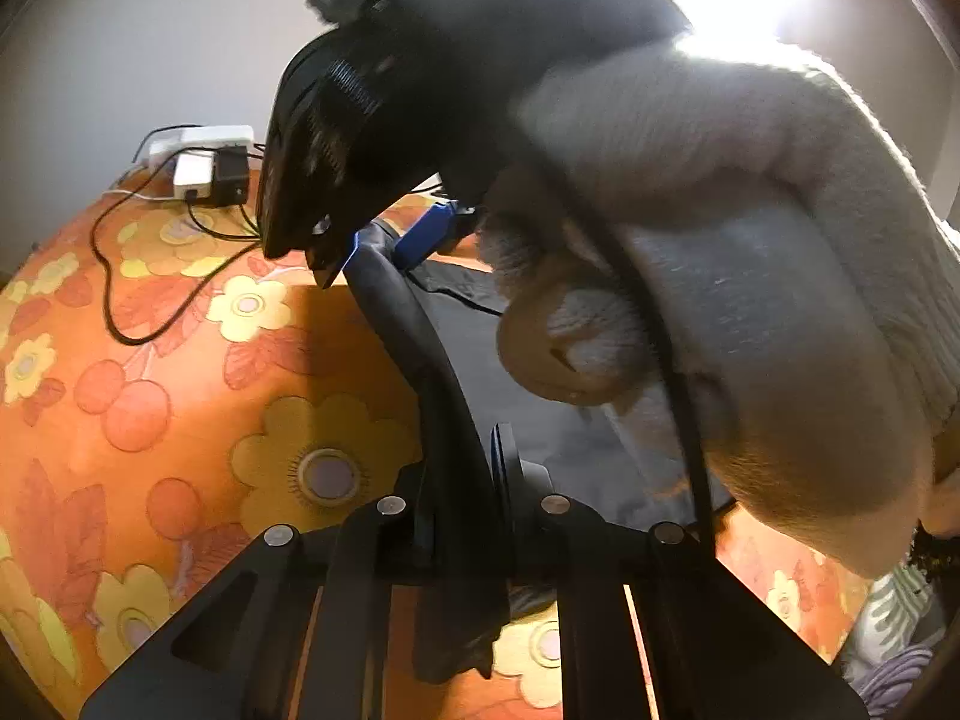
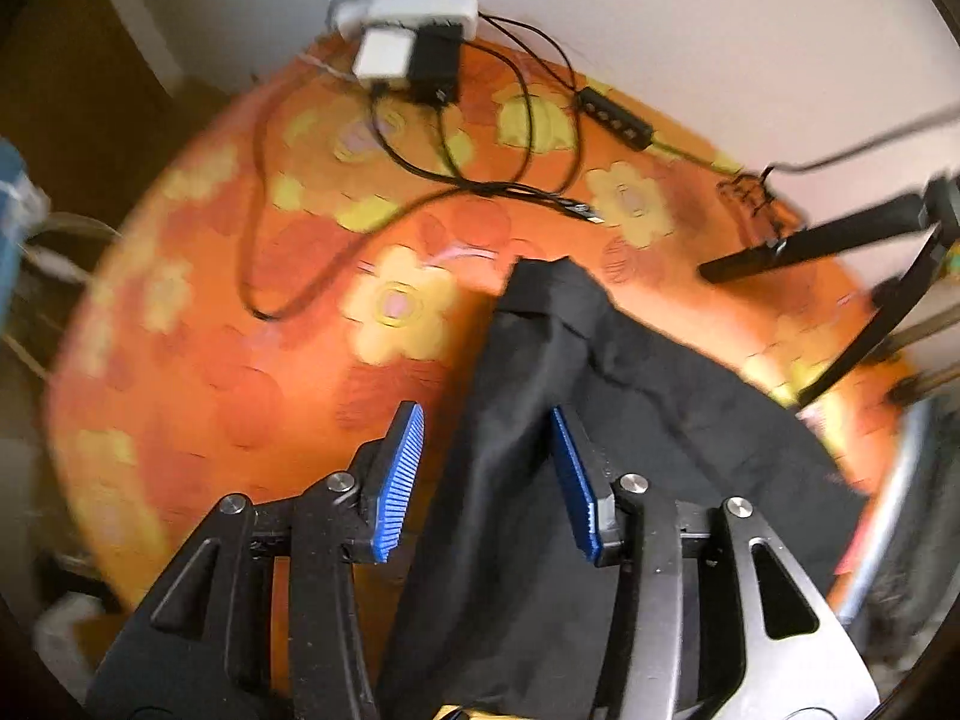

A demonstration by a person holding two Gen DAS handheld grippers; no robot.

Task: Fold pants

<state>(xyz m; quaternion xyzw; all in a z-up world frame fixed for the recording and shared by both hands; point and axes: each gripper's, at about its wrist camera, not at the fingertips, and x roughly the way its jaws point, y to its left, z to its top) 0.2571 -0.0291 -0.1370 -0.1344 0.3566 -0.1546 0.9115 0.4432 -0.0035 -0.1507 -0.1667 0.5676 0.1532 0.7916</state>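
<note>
1. A power strip (image 2: 408,12) with plugged-in adapters sits at the far left edge of the orange flowered tablecloth (image 2: 198,372), its cables trailing nearer.
2. The left gripper (image 1: 465,450) is clamped on a fold of the black pants (image 1: 414,312), lifting it off the cloth.
3. The right gripper (image 2: 489,462) stands with jaws apart, the pants lying between its blue pads (image 2: 399,480) without being pressed.
4. A white-gloved hand (image 1: 750,228) holds the right gripper.
</note>
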